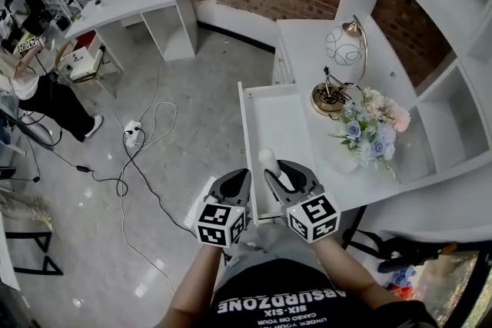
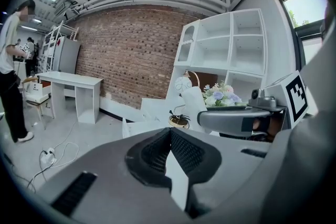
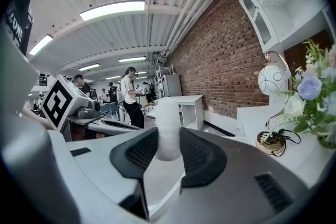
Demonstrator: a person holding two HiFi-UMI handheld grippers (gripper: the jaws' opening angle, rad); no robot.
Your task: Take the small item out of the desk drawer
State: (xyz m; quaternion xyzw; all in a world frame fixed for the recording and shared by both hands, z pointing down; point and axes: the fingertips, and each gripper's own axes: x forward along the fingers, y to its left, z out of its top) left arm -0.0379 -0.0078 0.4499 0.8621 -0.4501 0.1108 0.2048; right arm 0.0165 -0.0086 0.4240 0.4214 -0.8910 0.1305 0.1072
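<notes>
Right hand-held gripper clamping white item, lower end hidden

My left gripper had its jaws pressed together on nothing, while beyond it my right gripper held a white item near the open drawer at the desk's front edge.

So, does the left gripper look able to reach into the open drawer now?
Probably yes. The left gripper, jaws together, is beside the open drawer, whose inside looks bare; only the right gripper, shut on the white item, is nearby.
</notes>
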